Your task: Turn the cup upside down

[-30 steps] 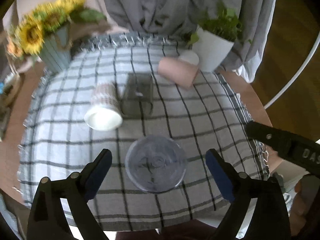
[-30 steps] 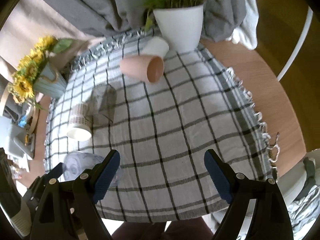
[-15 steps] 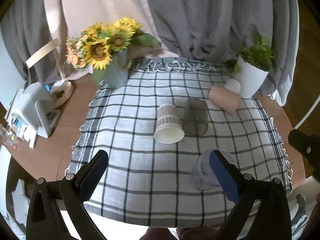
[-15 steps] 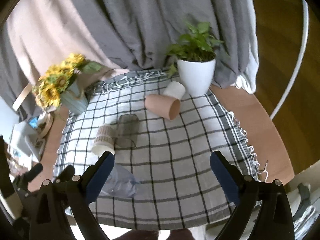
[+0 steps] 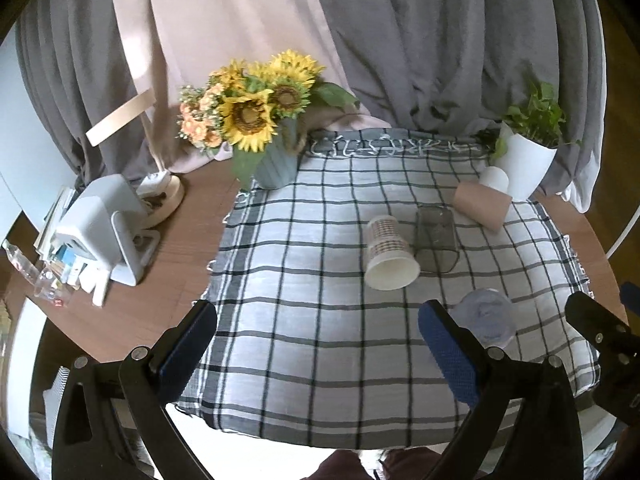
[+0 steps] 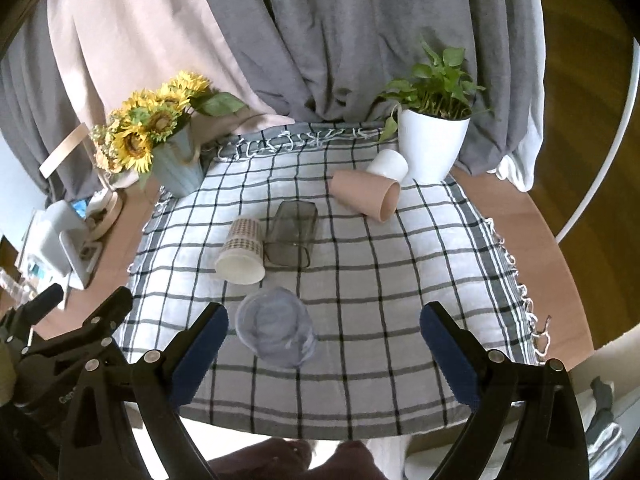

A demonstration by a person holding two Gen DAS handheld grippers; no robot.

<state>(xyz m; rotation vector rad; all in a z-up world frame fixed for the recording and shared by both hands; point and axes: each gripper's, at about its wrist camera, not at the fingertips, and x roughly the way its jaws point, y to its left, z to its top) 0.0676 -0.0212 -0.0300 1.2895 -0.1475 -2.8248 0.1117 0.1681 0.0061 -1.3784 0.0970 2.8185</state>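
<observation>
A clear plastic cup (image 6: 276, 330) stands base-up on the checked cloth (image 6: 380, 280) near its front edge; it also shows in the left wrist view (image 5: 486, 320). A paper cup (image 6: 242, 252), a smoky glass (image 6: 291, 236) and a pink cup (image 6: 366, 196) lie on their sides further back, with a white cup (image 6: 386, 164) behind them. My left gripper (image 5: 316, 356) is open and empty, left of the clear cup. My right gripper (image 6: 324, 352) is open and empty, held back from the cups.
A sunflower vase (image 5: 276, 160) stands at the cloth's back left corner and a white plant pot (image 6: 432, 148) at the back right. A white device (image 5: 100, 224) and clutter sit on the wooden table (image 5: 180, 248) to the left. Grey curtains hang behind.
Both grippers have pulled back and up from the table. The left gripper has swung left, so the clear cup now lies beyond its right finger.
</observation>
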